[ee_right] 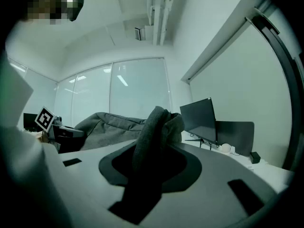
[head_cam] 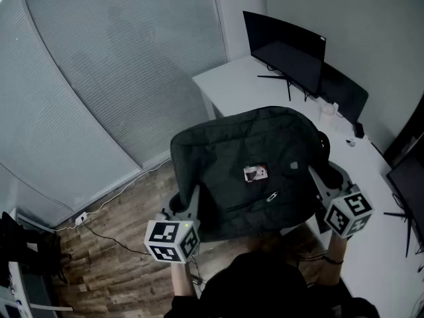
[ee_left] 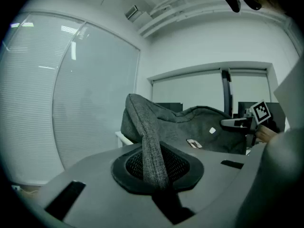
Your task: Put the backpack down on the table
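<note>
- Head view: the dark grey backpack is held up between both grippers, near the white worktop's edge.
- Left gripper is pinched narrowly on a fold of the backpack's left side.
- Right gripper clamps a thicker bunch of fabric on its right side.

From above, the backpack hides part of the table beneath it. Its small label is too tiny to read. A screen runs off the right edge.
</note>
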Tool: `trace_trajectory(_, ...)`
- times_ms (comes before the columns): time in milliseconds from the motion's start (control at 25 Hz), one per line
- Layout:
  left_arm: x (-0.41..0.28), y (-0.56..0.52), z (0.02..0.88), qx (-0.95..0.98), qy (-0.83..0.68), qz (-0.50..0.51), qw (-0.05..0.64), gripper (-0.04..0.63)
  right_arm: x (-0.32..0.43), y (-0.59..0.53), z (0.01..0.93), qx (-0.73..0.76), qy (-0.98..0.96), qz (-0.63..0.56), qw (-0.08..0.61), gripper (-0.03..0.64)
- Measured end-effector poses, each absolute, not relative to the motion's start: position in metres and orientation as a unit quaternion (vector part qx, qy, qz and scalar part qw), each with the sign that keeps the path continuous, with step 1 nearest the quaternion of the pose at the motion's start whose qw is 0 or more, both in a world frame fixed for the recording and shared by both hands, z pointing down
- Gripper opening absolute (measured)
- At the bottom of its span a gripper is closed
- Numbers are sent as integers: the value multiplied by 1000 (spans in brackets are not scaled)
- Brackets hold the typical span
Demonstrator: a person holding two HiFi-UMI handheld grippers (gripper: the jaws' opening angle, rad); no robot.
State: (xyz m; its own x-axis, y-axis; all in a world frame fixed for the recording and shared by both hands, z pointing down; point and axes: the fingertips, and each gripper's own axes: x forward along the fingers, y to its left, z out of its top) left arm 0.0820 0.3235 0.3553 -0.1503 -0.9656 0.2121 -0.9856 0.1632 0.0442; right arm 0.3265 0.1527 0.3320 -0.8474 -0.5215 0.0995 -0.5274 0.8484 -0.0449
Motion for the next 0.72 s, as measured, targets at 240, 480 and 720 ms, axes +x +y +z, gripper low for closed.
trace_trajectory(240,83,321,357,643,-758,53,99,46,326,150,334,271,-961,36,45,117)
trace_trajectory(480,82,322,360,634,-765,44,107,46,324,148,334,265,-962,34,49,117)
trace_trajectory(720,86,308,365,622,-774,39,113,46,324,128,339,255,-965,36,49,117)
